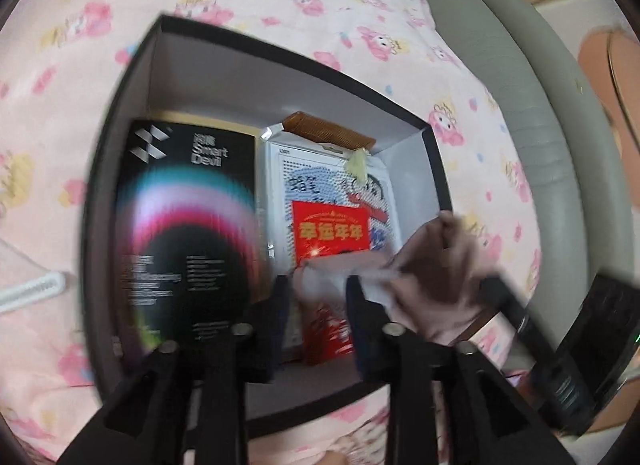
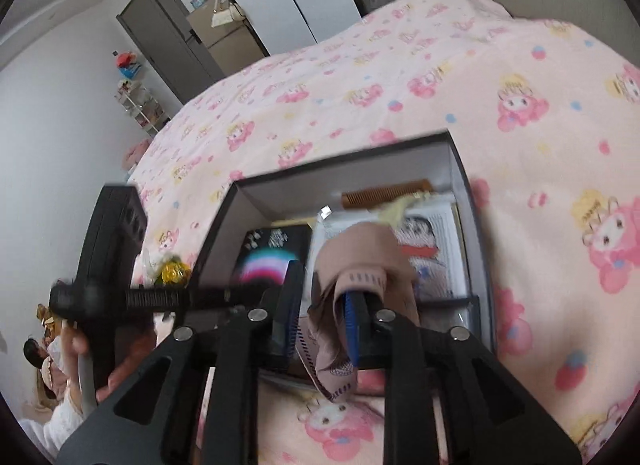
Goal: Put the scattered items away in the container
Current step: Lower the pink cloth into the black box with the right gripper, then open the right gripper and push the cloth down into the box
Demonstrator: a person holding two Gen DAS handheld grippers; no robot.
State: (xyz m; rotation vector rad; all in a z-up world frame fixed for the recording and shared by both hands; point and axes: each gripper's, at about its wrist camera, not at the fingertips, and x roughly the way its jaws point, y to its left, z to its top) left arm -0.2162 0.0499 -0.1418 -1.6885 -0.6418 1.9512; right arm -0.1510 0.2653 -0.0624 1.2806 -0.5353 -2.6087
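Observation:
A dark open box (image 1: 120,137) lies on the pink bed; it also shows in the right wrist view (image 2: 464,169). Inside lie a black Smart Devil package (image 1: 188,225), a white crayon pack (image 1: 320,181), a red envelope (image 1: 332,233) and a brown comb (image 1: 328,133). My left gripper (image 1: 316,305) is open and empty over the box. My right gripper (image 2: 328,305) is open over the box, with a beige sock (image 2: 360,253) draped over its right finger; the sock also shows in the left wrist view (image 1: 420,265).
The pink cartoon bedspread (image 2: 400,85) surrounds the box. A grey padded headboard (image 1: 500,85) runs along the right. A white comb (image 1: 32,289) lies left of the box. A yellow-wrapped trinket (image 2: 174,271) lies by the box's left side.

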